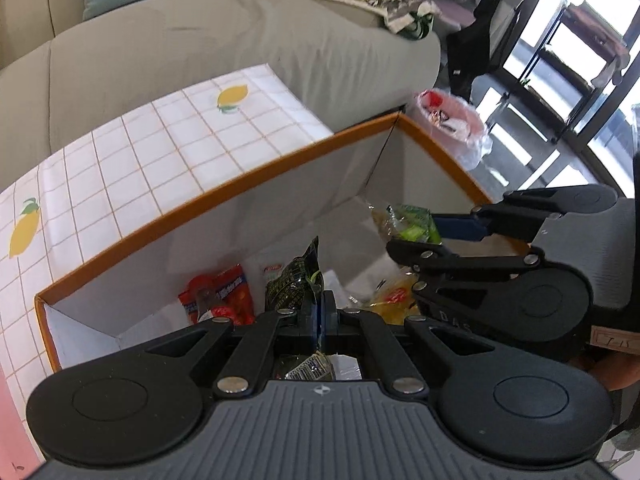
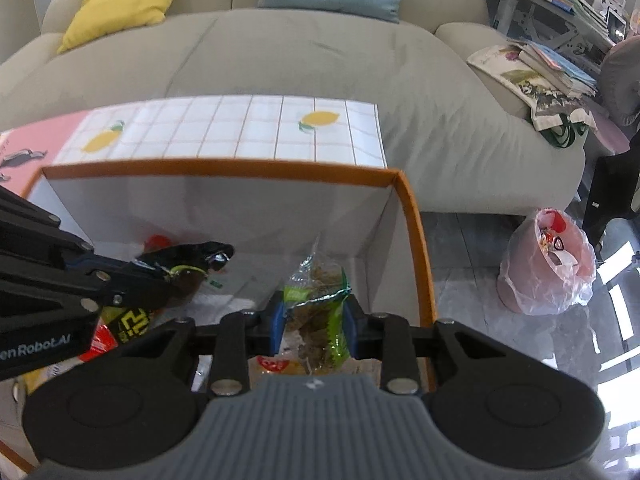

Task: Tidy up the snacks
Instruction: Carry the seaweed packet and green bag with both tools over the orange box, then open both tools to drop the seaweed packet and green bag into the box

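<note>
The left gripper (image 1: 320, 320) is pinching a black snack packet (image 1: 294, 280) above the orange-rimmed box (image 1: 224, 200). Beside it, the right gripper (image 2: 314, 316) is clamping a green snack bag (image 2: 320, 300).

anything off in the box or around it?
Nothing stands out. Snack packets lie loose in the orange-rimmed box; each tool holds one over it: left tool a black packet, right tool a green one.

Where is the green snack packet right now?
The green snack packet is pinched in the right gripper's jaws, inside the orange-rimmed box, near its right wall.
</note>
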Demonstrator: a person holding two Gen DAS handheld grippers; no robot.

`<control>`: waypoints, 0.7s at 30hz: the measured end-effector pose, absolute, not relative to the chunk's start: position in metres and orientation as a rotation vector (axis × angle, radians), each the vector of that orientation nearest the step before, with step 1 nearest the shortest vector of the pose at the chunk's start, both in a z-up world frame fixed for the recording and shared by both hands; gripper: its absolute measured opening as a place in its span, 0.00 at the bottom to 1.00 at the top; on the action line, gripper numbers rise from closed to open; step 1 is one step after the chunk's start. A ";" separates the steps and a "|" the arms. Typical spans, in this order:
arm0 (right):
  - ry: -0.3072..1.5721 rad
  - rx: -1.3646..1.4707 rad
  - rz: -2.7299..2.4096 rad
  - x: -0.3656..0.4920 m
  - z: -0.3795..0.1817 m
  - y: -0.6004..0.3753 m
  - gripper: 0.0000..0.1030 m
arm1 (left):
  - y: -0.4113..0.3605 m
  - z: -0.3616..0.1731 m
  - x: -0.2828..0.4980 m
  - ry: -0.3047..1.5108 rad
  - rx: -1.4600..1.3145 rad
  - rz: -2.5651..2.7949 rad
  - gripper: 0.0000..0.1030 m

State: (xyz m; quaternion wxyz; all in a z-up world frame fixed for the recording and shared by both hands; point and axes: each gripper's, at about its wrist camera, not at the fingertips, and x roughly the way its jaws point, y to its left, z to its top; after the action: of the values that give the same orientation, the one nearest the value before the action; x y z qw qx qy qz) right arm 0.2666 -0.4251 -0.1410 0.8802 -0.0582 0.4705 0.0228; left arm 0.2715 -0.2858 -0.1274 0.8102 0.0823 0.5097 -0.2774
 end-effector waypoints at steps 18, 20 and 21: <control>1.066 -0.253 0.009 0.262 -0.122 -0.402 0.67 | -0.272 -0.092 0.255 1.072 0.220 -0.589 0.28; 1.078 -0.248 -0.007 0.260 -0.113 -0.402 0.72 | -0.268 -0.081 0.251 1.052 0.215 -0.595 0.45; 1.084 -0.239 -0.014 0.259 -0.108 -0.402 0.75 | -0.264 -0.073 0.248 1.040 0.209 -0.598 0.58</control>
State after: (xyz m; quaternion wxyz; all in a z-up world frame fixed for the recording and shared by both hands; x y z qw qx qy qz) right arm 0.2590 -0.4015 -0.1076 0.8499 -0.1135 0.5145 -0.0067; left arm 0.2481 -0.2640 -0.0731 0.8204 0.0980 0.4884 -0.2807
